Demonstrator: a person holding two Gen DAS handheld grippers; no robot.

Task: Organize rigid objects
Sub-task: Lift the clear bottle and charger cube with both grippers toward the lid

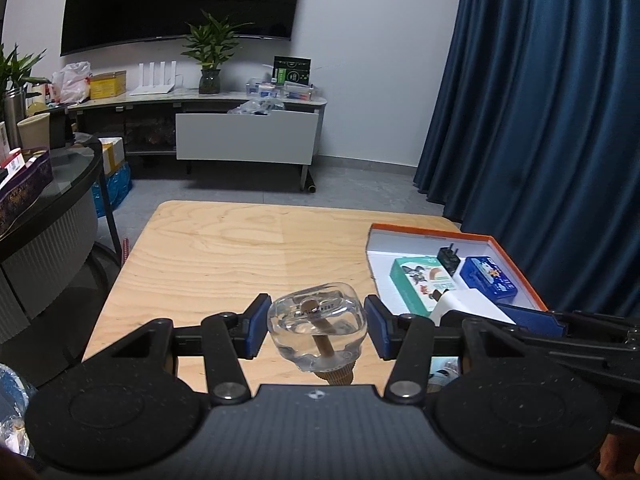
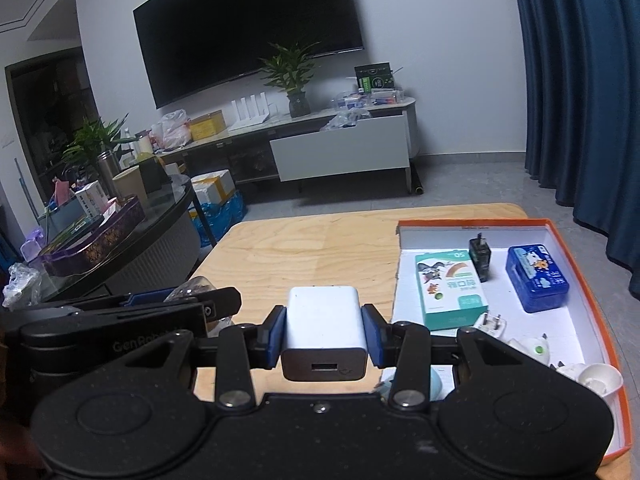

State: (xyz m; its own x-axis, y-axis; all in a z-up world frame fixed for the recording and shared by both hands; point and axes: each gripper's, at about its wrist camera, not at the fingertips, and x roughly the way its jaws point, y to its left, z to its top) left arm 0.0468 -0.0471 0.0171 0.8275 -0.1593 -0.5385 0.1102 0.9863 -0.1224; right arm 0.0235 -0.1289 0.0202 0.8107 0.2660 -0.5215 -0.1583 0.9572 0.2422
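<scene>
The wooden surface (image 1: 224, 256) is almost bare, and the sorting looks well advanced, since nearly everything in sight already lies in the orange-rimmed tray (image 2: 576, 264) along its right edge. Inside that tray a green-and-white carton (image 2: 450, 288) lies flat toward the tray's left wall, a blue box (image 2: 536, 278) sits toward its right wall, a small dark plug adapter (image 2: 480, 258) stands between them nearer the far wall, and a white plug (image 2: 492, 324) with some small white pieces lies toward the near corner. Two things are left to place, I judge, and both are in the air above the near edge of the surface: the left hand-held gripper (image 1: 318, 326) is clamped on a clear glass bottle (image 1: 318, 324) with a brownish stopper end pointing back at the camera, and the right hand-held gripper (image 2: 324, 332) is clamped on a white charger block (image 2: 324, 324), its port facing the camera. Each tool's body hides the near strip of the surface and the tray's near left corner, so more items could lie there. What the white pieces in the near corner are, I cannot tell. A pale blue rounded thing (image 2: 434, 386) peeks out under the right tool and cannot be identified.
</scene>
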